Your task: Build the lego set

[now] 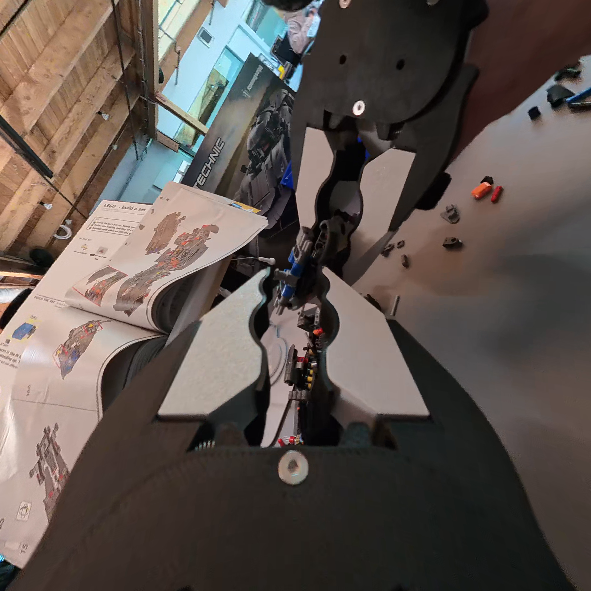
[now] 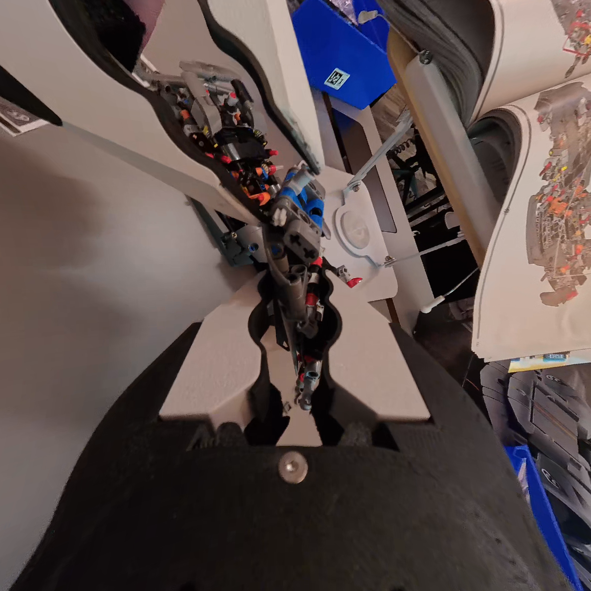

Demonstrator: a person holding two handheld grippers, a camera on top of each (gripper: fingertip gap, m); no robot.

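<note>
A big grey table [image 1: 511, 319] is seen under everything. An open picture book [image 1: 179, 256] is propped at the far edge of the table, and a dark box [image 1: 243, 134] is stood behind it. A blue bin [image 2: 342, 60] is seen near the book in the right wrist view.

The left claw [image 1: 295, 278] is closed most of the way. A long lego model [image 2: 243, 134] full of small red, orange and yellow pins is held between its fingers, and its blue and grey end [image 1: 292, 278] sticks out past the tips.

The right claw [image 2: 292, 275] is pointed at the left claw, tip to tip. It is nearly closed too, and a thin grey and black lego part [image 2: 297, 313] is pinched between its fingers. That part is touching the blue and grey end.

Small loose pieces [image 1: 483, 191] are scattered on the table, well apart from both claws.
</note>
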